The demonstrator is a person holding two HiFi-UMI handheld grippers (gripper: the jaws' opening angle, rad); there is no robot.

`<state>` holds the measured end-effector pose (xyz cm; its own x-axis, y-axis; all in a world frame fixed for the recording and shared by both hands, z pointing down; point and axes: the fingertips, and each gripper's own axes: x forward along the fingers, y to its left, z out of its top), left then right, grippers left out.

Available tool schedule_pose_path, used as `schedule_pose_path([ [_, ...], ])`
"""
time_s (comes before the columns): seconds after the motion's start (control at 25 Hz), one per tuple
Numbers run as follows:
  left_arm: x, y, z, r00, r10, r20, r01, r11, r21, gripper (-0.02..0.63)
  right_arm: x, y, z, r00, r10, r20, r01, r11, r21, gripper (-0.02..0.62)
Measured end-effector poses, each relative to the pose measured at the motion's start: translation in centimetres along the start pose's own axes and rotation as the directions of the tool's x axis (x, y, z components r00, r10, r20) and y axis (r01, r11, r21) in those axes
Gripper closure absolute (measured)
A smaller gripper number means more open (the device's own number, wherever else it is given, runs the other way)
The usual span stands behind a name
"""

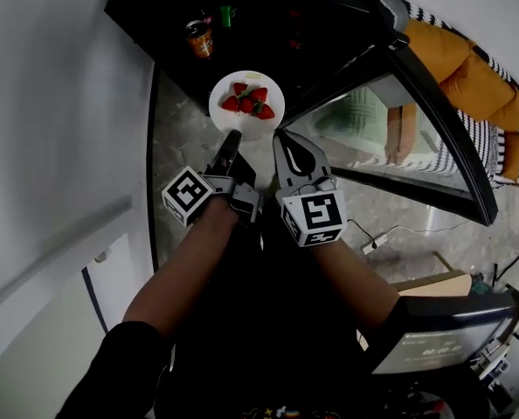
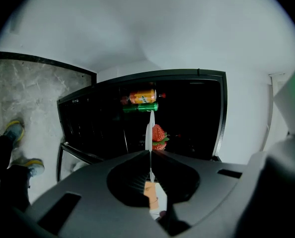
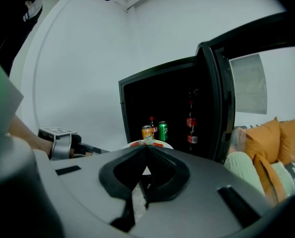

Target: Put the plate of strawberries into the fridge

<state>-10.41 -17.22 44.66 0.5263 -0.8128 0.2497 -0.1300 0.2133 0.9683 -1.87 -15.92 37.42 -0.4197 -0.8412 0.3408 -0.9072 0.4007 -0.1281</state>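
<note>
A white plate (image 1: 246,103) with several red strawberries (image 1: 249,100) hangs in front of the open fridge (image 1: 268,24), just below its dark inside. My left gripper (image 1: 234,134) is shut on the plate's near rim. In the left gripper view the plate (image 2: 149,128) runs edge-on between the closed jaws (image 2: 150,151), with a strawberry (image 2: 159,133) beside it. My right gripper (image 1: 279,134) is shut on the rim next to it. In the right gripper view the plate (image 3: 163,144) peeks over the closed jaw tips (image 3: 146,148).
Inside the fridge stand an orange can (image 3: 147,132), a green can (image 3: 163,131) and red-capped bottles (image 3: 191,123) in the door shelf. The glass-fronted door (image 1: 417,129) swings open to the right. A sofa with orange cushions (image 1: 469,77) lies beyond it. Marbled floor (image 1: 176,138) lies below.
</note>
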Motion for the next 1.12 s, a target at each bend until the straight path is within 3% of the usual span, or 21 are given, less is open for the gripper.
schedule_pose_path([
  [0.2, 2.6, 1.8, 0.9, 1.0, -0.002, 0.018, 0.002, 1.0, -0.014, 0.594, 2.4, -1.3, -1.7, 1.0, 0.001, -0.018, 0.0, 1.0, 0.026, 0.591],
  [0.56, 7.1, 6.6, 3.0, 0.997, 0.061, 0.042, -0.06, 0.998, -0.016, 0.594, 5.3, -3.2, -4.3, 0.999, -0.003, -0.035, 0.005, 0.998, 0.059, 0.592],
  [1.12, 10.0, 8.5, 3.9, 0.997, 0.025, 0.069, -0.024, 1.0, -0.016, 0.594, 7.1, -4.4, -6.7, 0.999, 0.001, -0.04, 0.002, 0.997, 0.079, 0.591],
])
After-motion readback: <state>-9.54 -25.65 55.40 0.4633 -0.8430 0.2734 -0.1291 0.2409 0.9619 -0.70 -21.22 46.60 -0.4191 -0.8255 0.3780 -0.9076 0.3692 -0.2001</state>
